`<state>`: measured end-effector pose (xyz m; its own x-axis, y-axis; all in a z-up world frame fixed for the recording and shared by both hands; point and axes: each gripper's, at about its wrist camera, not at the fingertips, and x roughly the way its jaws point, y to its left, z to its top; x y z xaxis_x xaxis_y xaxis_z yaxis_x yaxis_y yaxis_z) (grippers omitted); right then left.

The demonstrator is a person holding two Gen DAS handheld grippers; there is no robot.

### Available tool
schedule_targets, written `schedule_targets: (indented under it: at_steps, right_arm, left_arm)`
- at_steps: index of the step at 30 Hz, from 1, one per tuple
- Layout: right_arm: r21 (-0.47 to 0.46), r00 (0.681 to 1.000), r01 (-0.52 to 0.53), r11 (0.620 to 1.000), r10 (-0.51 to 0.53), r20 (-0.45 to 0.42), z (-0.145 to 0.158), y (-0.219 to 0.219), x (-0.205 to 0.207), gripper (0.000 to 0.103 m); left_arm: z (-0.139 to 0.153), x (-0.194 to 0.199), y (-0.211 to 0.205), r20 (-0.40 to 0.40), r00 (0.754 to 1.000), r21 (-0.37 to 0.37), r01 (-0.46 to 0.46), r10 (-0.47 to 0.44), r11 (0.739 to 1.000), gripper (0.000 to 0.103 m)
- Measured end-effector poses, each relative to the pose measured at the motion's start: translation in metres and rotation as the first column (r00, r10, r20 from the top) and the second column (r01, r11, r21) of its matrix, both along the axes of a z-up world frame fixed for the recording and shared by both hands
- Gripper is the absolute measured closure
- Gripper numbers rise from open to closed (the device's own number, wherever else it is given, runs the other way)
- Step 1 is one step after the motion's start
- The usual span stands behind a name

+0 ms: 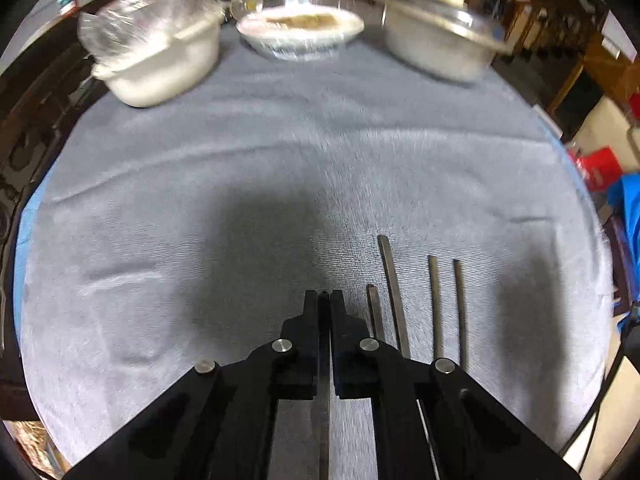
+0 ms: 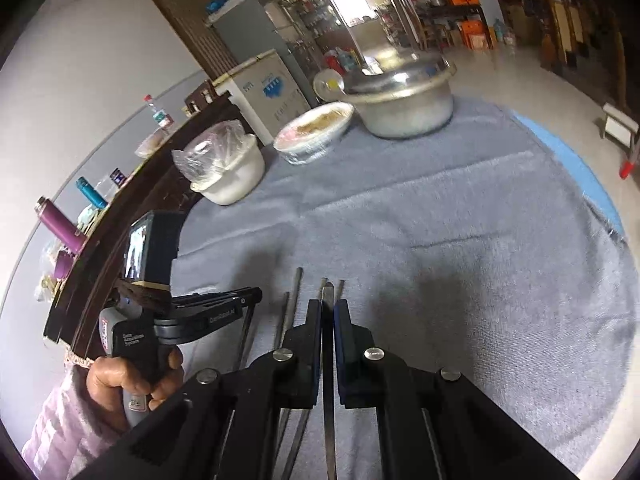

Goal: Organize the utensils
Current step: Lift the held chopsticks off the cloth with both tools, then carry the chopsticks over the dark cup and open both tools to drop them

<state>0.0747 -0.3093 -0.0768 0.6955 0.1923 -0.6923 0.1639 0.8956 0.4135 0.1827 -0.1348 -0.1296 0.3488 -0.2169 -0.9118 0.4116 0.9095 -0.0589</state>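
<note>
Lying on the grey cloth (image 1: 280, 152), four metal chopsticks (image 1: 394, 300) are seen pointing away, just right of the left gripper (image 1: 324, 294), pressed together on nothing. One chopstick (image 2: 328, 296) is clamped by the right gripper (image 2: 328, 304).

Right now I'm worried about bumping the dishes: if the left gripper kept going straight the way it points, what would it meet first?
Probably just the grey cloth. The shut left gripper tilts steeply down at bare fabric, left of the chopsticks, well short of the dishes.

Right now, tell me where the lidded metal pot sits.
The lidded metal pot sits at the far right of the grey cloth in the left wrist view, beside the wrapped bowl.
</note>
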Motion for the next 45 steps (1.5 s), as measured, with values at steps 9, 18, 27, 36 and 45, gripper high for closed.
schedule_targets:
  at_steps: [9,18,27,36,45]
  right_arm:
    - [-0.090,0.981,0.010,0.996,0.008,0.193,0.054,0.044,-0.052,0.096]
    - [-0.233,0.899,0.183,0.955,-0.067,0.434,0.100,0.099,-0.135,0.096]
    - [-0.201,0.762,0.266,0.943,-0.077,0.643,0.161,0.132,-0.205,0.096]
    - [-0.183,0.735,0.231,0.955,-0.048,0.676,0.160,0.157,-0.216,0.096]
    - [-0.216,0.854,0.156,0.964,-0.022,0.520,0.109,0.154,-0.199,0.096]
  left_arm:
    - [0.111,-0.078,0.064,0.303,0.953,-0.136,0.014,0.028,0.991,0.098]
    - [0.180,-0.186,0.140,0.509,0.841,-0.338,0.001,0.182,0.941,0.098]
    - [0.242,-0.257,0.185,0.586,0.736,-0.554,0.058,0.339,0.831,0.098]
    - [0.235,-0.286,0.164,0.667,0.613,-0.595,0.096,0.423,0.798,0.098]
    - [0.158,-0.253,0.138,0.561,0.737,-0.553,-0.006,0.378,0.833,0.098]
